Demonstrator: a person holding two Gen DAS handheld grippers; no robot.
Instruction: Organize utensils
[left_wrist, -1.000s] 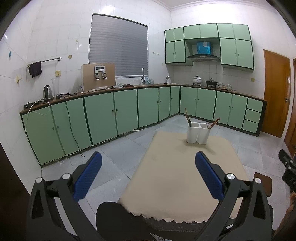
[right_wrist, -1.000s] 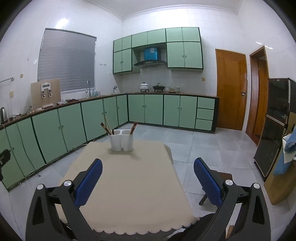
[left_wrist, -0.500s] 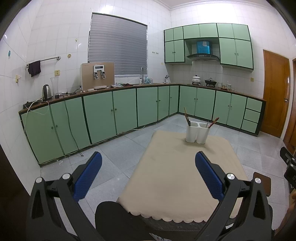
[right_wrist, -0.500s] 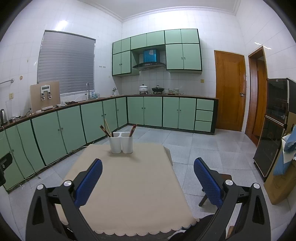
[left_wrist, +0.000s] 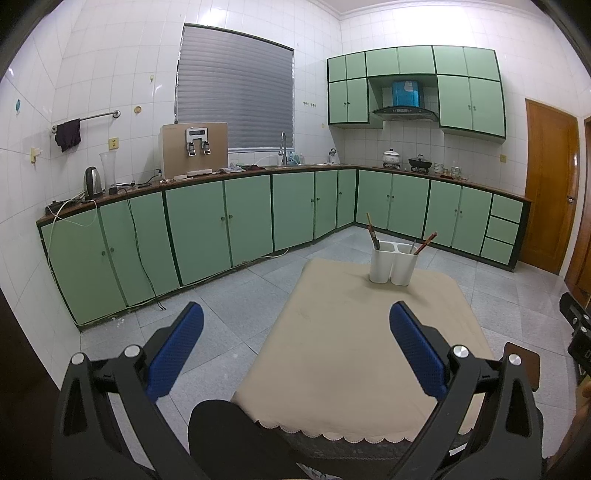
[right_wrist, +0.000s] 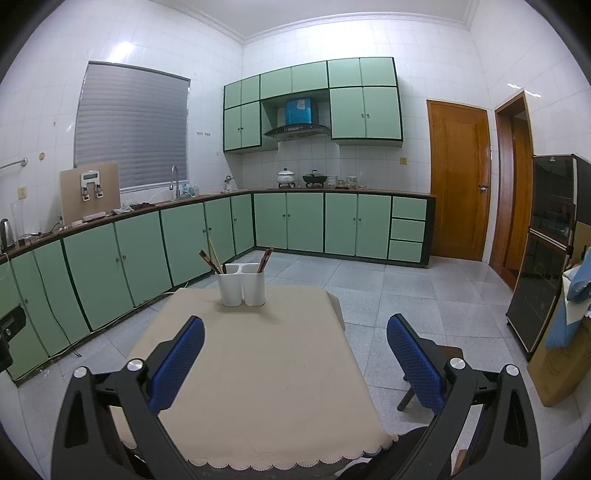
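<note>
Claws left (left_wrist: 295, 330) and right (right_wrist: 295, 338) spread wide, empty, white utensil holder (right_wrist: 242, 283) unlabelled, no writing legible

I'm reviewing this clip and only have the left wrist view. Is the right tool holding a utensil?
Observer: No. The right tool is open with nothing between its fingers, and it is held above the near end of the table.
Operator: What stands past the wooden door on the right?
Observer: Beyond the wooden door there is a second doorway, then a dark glass-fronted cabinet.
Operator: Is there anything beside that cabinet?
Observer: A blue cloth hangs at the frame's right edge.
</note>
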